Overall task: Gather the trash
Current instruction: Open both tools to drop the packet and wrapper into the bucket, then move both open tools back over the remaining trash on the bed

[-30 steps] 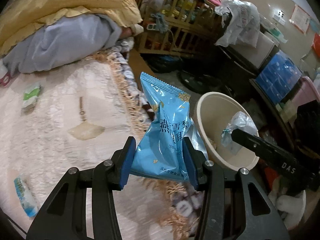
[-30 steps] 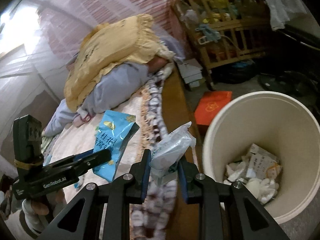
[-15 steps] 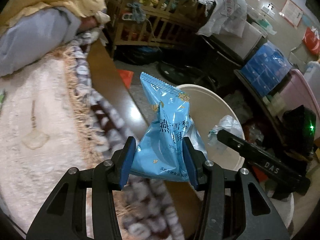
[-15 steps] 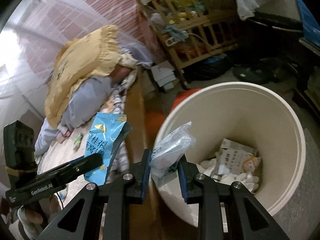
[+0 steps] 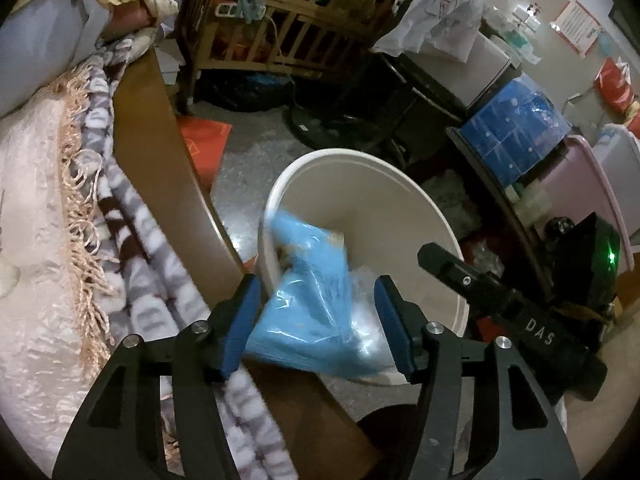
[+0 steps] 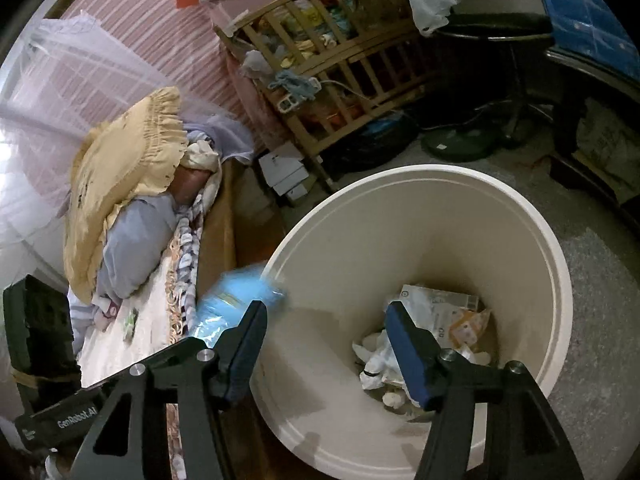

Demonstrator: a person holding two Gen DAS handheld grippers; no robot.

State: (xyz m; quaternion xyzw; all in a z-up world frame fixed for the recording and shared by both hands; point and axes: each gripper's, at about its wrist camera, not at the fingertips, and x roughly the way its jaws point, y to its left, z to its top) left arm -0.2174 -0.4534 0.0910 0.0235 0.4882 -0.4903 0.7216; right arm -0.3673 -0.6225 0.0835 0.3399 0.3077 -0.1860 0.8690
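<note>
A cream round trash bin [image 5: 360, 172] stands on the floor beside the bed; it also shows in the right wrist view [image 6: 400, 208], holding crumpled paper and wrappers [image 6: 432, 320]. My left gripper [image 5: 316, 320] is open over the bin's near rim. A blue snack bag [image 5: 312, 296], motion-blurred, is loose between its jaws and dropping toward the bin; it also shows in the right wrist view [image 6: 240, 296]. My right gripper [image 6: 326, 344] is open and empty above the bin's inside. The clear wrapper it held is not told apart from the trash below.
The bed's wooden side rail [image 5: 160, 152] and fringed blanket [image 5: 80, 208] lie left of the bin. A wooden crib [image 5: 288, 28] stands behind, a red box [image 5: 204, 140] lies on the floor, and blue and pink storage boxes [image 5: 516, 136] stand at the right.
Both grippers moved from over the bed to above the bin and opened. The blue bag has slipped free of the left jaws, and the clear wrapper has left the right jaws.
</note>
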